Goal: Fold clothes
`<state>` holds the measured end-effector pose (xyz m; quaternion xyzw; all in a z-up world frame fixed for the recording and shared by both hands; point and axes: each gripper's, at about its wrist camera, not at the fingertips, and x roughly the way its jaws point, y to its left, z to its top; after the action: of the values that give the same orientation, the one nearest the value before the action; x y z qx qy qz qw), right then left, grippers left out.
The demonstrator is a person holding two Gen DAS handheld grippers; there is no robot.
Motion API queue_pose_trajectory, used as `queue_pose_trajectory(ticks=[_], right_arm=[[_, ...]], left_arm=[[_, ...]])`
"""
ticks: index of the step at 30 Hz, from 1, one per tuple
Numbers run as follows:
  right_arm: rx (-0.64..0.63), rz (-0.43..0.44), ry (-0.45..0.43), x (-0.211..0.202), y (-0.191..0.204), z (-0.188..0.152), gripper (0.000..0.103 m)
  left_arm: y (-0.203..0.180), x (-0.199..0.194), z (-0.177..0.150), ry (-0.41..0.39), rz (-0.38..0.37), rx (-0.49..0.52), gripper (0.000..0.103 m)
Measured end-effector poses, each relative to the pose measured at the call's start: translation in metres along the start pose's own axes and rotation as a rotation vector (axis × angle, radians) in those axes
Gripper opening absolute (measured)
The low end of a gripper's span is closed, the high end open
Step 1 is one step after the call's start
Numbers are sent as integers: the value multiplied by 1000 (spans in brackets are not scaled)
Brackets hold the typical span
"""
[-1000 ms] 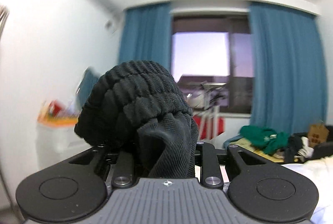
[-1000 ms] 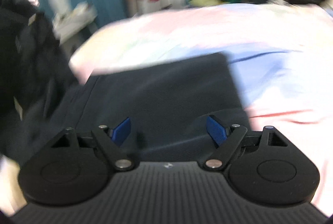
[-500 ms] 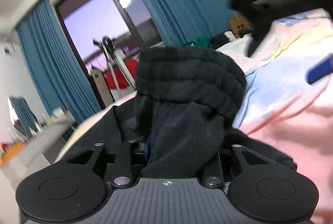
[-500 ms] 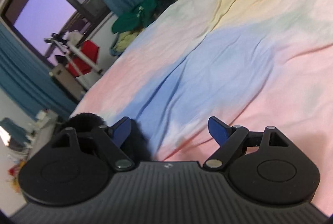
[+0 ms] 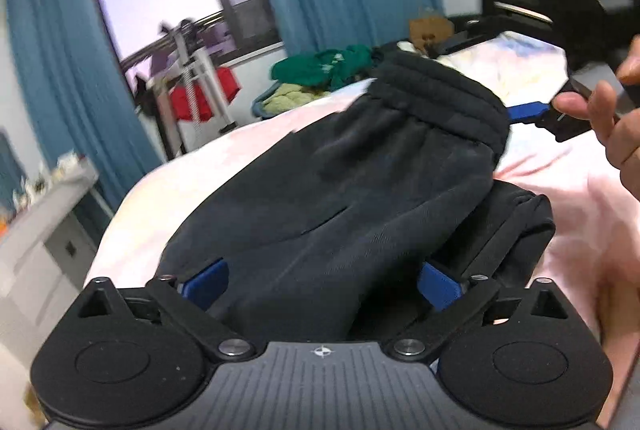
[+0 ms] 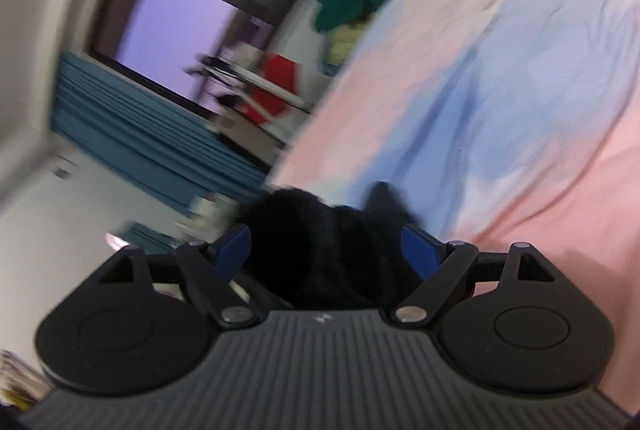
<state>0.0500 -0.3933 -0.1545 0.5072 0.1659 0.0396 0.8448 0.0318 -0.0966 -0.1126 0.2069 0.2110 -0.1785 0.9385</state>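
Changed since half a second ago: left gripper, then clamped on bunched cloth, now stands spread, fingers apart. Black trousers lie between and beyond it on the bed, long axis running away toward the ribbed waistband. Right gripper likewise spread around that far end (nearer the waistband); hand beside.

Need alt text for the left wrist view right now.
The open left gripper straddles black trousers lying on a pastel bedsheet, waistband away from the camera. At right, a hand holds the right gripper near the waistband.
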Motion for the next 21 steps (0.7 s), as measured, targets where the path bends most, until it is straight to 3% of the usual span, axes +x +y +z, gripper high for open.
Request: queue_pose_trajectory(ticks=[3, 6, 9, 13, 17, 21], right_arm=[[-70, -51, 16, 4, 13, -8, 86], [-137, -142, 39, 12, 22, -17, 86], [-134, -171, 34, 11, 25, -18, 86], [-116, -127, 40, 4, 28, -24, 86], [-136, -176, 55, 12, 28, -33, 88], [-176, -141, 34, 10, 38, -38, 89]], left_arm=[[7, -48, -28, 12, 80, -107, 102], [27, -41, -37, 72, 93, -273, 102], [41, -47, -38, 90, 126, -325, 103], [54, -56, -41, 84, 111, -377, 103], [63, -65, -44, 94, 97, -419, 103], [71, -73, -47, 103, 84, -461, 103]])
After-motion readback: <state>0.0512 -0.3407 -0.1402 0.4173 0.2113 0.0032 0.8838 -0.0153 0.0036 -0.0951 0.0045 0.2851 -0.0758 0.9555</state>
